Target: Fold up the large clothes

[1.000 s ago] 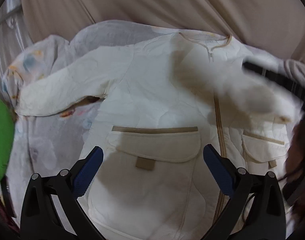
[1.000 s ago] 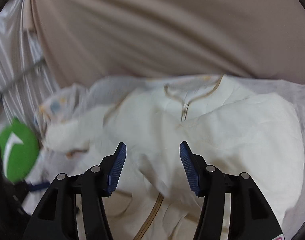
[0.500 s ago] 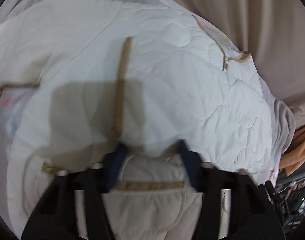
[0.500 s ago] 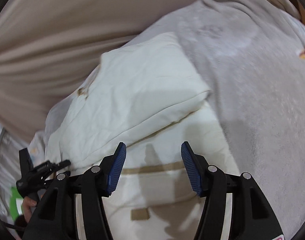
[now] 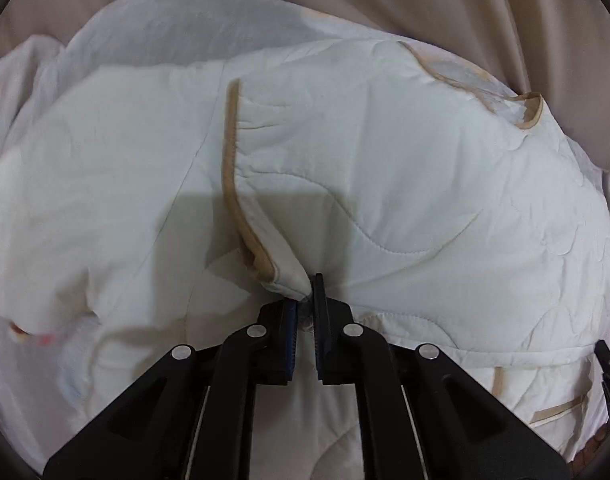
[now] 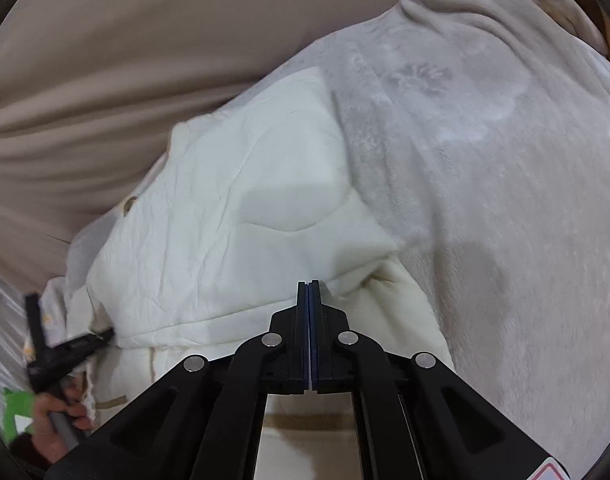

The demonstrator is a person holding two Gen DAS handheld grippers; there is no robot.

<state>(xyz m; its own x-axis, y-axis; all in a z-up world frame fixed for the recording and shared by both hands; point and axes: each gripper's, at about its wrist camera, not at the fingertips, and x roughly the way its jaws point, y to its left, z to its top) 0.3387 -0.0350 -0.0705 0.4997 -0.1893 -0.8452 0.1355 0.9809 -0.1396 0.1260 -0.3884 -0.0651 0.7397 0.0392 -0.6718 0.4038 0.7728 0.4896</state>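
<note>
— Where is the jacket [image 5: 385,168]?
— It lies folded on the gray blanket [image 6: 485,168], close to the blanket's edge by the tan curtain [image 6: 105,60].
— What is the left gripper [image 5: 305,308] doing?
— It pinches the jacket's tan-trimmed edge, right at its tips.
— And the right gripper [image 6: 309,292]?
— Its jaws are pressed flat together over the jacket's folded sleeve. I cannot tell if any cloth is caught between them.

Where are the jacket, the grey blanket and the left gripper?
jacket [image 5: 405,152]: left wrist view, quilted top panel.
grey blanket [image 6: 485,168]: right wrist view, bare fleece beside the jacket.
left gripper [image 5: 304,300]: left wrist view, between tips pinching the jacket's edge.
</note>
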